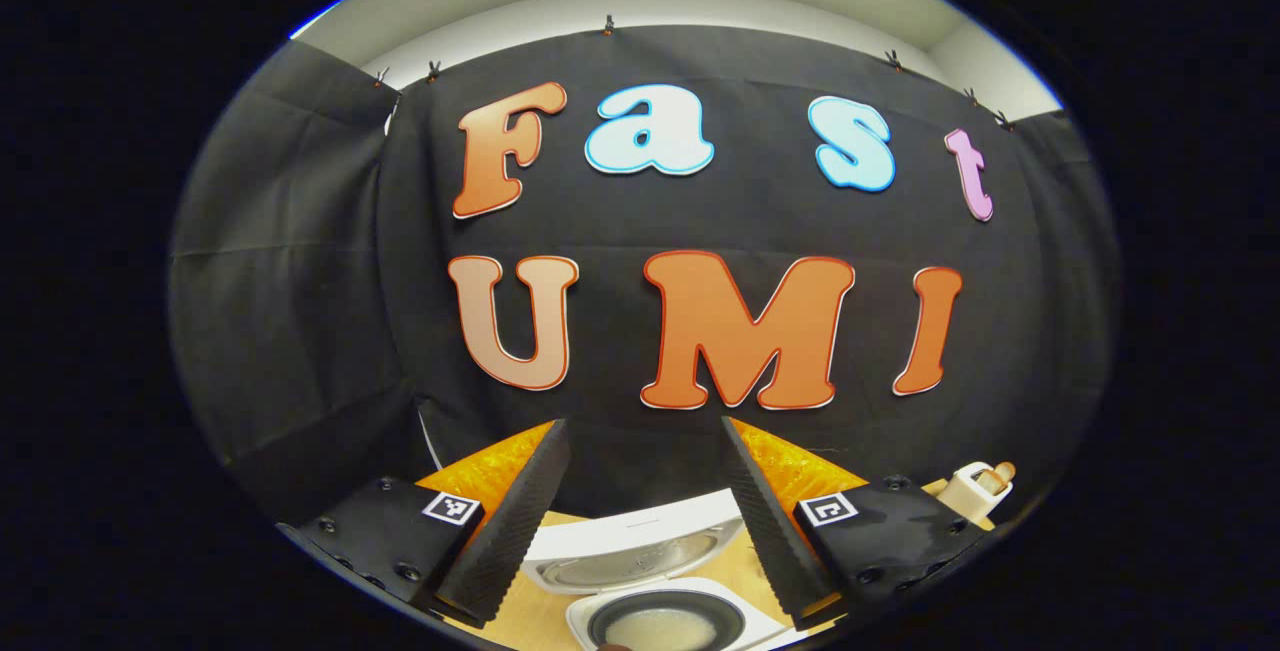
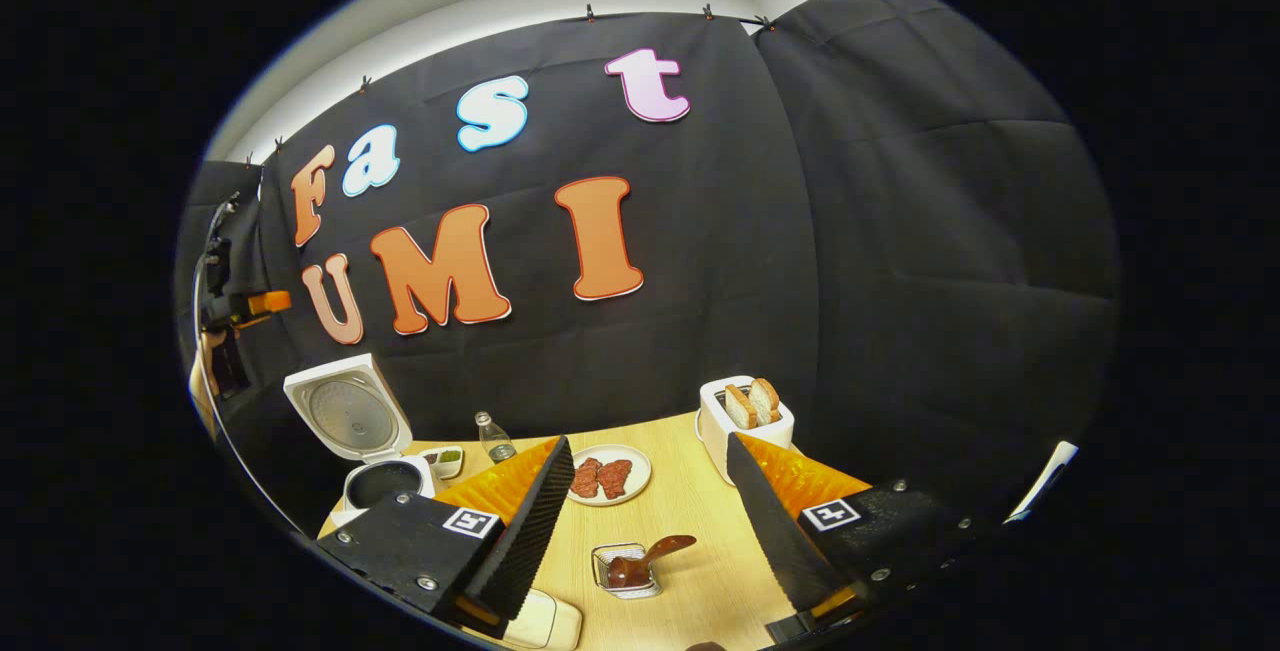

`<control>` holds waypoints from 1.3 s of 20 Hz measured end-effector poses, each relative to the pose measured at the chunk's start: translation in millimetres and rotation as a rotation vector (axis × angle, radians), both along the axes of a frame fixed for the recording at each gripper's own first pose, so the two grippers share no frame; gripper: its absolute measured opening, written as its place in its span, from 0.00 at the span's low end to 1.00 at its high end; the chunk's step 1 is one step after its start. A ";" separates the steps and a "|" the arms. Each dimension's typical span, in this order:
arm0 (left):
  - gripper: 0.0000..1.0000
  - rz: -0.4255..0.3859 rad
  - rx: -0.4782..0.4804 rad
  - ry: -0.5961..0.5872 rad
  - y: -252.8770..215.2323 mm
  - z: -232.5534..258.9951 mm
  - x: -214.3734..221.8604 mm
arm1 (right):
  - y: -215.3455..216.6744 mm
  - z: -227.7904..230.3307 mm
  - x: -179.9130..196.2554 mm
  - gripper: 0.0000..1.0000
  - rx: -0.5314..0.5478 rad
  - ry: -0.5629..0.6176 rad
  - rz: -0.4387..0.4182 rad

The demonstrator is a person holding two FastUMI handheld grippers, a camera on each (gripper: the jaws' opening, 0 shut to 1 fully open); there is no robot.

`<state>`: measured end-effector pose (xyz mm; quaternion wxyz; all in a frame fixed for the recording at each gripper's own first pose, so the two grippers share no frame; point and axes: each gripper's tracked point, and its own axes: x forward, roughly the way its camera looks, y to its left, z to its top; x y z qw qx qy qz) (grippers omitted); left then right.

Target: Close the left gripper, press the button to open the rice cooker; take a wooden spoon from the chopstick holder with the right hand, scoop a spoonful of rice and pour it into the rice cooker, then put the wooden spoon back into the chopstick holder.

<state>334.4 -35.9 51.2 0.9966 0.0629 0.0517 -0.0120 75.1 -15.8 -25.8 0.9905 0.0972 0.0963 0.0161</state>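
Observation:
The white rice cooker [image 2: 385, 481] stands open at the table's left, its lid [image 2: 345, 416] raised upright. In the left gripper view, the lid [image 1: 640, 541] and the inner pot [image 1: 660, 623], holding something pale, lie just below my open left gripper [image 1: 642, 423]. A dark wooden spoon [image 2: 655, 553] rests in the small wire chopstick holder [image 2: 625, 571] on the wooden table, low between the fingers of my right gripper [image 2: 648, 441]. That gripper is open, empty, and above and short of the holder. The left gripper [image 2: 235, 311] also appears far left, above the cooker.
A toaster [image 2: 745, 416] holding bread slices stands at the back right, also seen in the left gripper view [image 1: 975, 486]. A plate of meat [image 2: 605, 476], a small bottle [image 2: 493, 436] and a little dish [image 2: 445, 458] sit mid-table. A white rounded object [image 2: 545, 621] lies at the near edge.

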 end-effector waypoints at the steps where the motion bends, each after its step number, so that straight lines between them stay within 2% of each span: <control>1: 1.00 0.017 0.001 0.011 4.0 -9.9 13.3 | -1.8 1.2 -0.2 0.95 -0.007 0.002 -0.015; 5: 1.00 0.023 0.009 0.057 1.8 -48.4 48.9 | -3.3 11.1 -2.0 0.95 -0.039 -0.023 -0.044; 7: 1.00 0.052 0.026 0.101 11.5 -71.0 60.7 | -1.7 13.2 -3.9 0.95 -0.034 -0.026 -0.048; 11: 1.00 0.062 -0.007 0.163 14.6 -100.3 73.5 | -2.4 4.1 -3.9 0.94 -0.024 -0.012 -0.065; 14: 1.00 0.073 0.021 0.202 19.0 -122.5 75.2 | -2.4 -0.9 -3.6 0.95 -0.024 0.000 -0.068; 16: 1.00 0.073 -0.001 0.180 25.8 -117.9 78.8 | -4.6 1.1 -3.7 0.95 -0.025 -0.011 -0.073; 18: 1.00 0.077 -0.063 0.198 25.1 -125.2 70.1 | -8.7 -0.6 -2.1 0.94 -0.024 -0.010 -0.084; 26: 1.00 0.041 -0.078 0.289 2.2 -142.4 9.0 | -4.5 -11.0 -5.0 0.95 -0.005 0.006 -0.039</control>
